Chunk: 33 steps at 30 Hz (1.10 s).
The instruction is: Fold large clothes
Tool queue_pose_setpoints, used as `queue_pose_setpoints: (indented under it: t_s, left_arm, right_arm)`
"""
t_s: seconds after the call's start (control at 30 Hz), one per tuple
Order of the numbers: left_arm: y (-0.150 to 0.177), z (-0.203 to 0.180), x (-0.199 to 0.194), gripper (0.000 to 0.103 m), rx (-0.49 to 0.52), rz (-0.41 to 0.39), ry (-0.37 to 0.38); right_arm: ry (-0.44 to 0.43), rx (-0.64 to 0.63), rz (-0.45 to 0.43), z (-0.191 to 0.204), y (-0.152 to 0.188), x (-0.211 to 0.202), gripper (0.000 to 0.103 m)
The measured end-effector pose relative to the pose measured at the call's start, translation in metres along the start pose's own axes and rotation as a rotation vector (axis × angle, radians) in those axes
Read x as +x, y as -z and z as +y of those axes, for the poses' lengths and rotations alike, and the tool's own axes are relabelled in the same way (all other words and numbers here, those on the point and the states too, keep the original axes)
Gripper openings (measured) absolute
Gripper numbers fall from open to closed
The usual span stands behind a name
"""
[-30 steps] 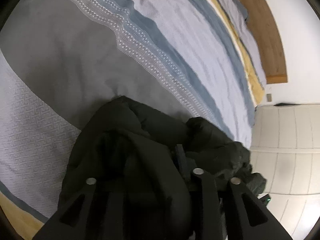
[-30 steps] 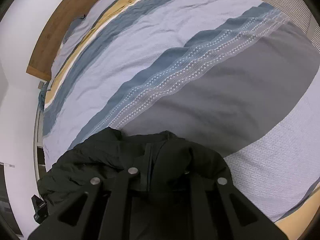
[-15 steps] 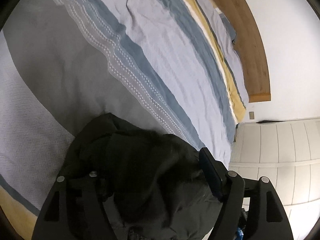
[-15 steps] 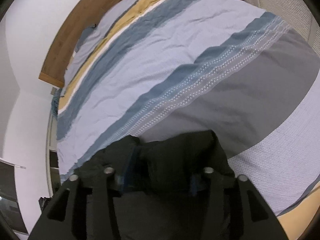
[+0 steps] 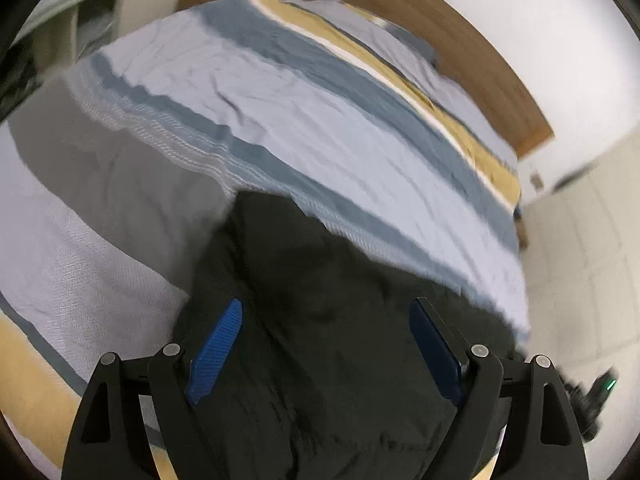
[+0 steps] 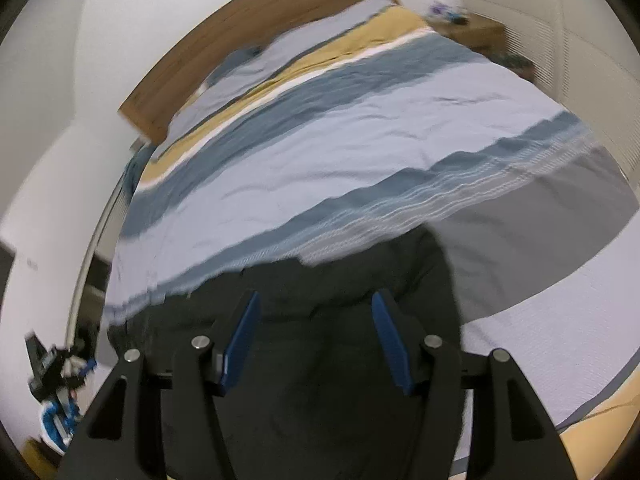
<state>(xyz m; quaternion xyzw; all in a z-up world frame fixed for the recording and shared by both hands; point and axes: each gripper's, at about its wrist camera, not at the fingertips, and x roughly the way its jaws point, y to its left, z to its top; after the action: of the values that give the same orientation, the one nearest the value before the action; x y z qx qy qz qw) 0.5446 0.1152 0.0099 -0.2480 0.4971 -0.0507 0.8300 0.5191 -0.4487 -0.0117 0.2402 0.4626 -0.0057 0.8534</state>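
Black garment (image 5: 320, 320) lies bunched on the near part of a striped bedspread (image 5: 320, 120), across its grey and pale blue bands, below both grippers. Left gripper (image 5: 324, 344): jaws spread wide and opening, blue pads (image 5: 216, 344) clear of the cloth, nothing gripped. Right gripper (image 6: 316, 336): jaws about half spread, pads (image 6: 390, 344) apart above the same garment (image 6: 320, 360), nothing gripped. Wooden headboard (image 6: 248, 40) stands at the far end of the bedspread (image 6: 360, 140). Both views are motion-blurred.
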Motion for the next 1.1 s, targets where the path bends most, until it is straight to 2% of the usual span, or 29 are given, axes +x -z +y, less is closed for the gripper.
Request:
queue_pose_setpoints:
  t_s: [0.23,0.37,0.4,0.53,0.73,0.97,1.1]
  left_arm:
    - [0.07,-0.071,0.036,0.084,0.251,0.017,-0.037]
    - [0.089,-0.104,0.062,0.085,0.343,0.03,-0.022]
    - [0.091,-0.115,0.074,0.085,0.389,0.028,-0.037]
    - [0.08,-0.135,0.117,0.089,0.472,0.044,-0.117]
    - [0.048,-0.138,0.165,0.095,0.462,0.083,-0.173]
    - [0.02,-0.141,0.195,0.101,0.458,0.105,-0.198]
    - [0.013,-0.135,0.211,0.102,0.428,0.118,-0.192]
  right_arm:
    - [-0.032,-0.147,0.027,0.053,0.061,0.019,0.057]
    - [-0.048,-0.227,0.045,0.078,0.093,0.039,0.057]
    - [-0.055,-0.235,0.066,0.081,0.097,0.049,0.057]
    - [-0.007,-0.288,0.094,0.091,0.1,0.089,0.057]
    - [0.02,-0.297,0.094,0.091,0.076,0.135,0.057]
    - [0.044,-0.32,0.118,0.097,0.044,0.175,0.057]
    - [0.022,-0.279,0.129,0.091,0.031,0.194,0.057]
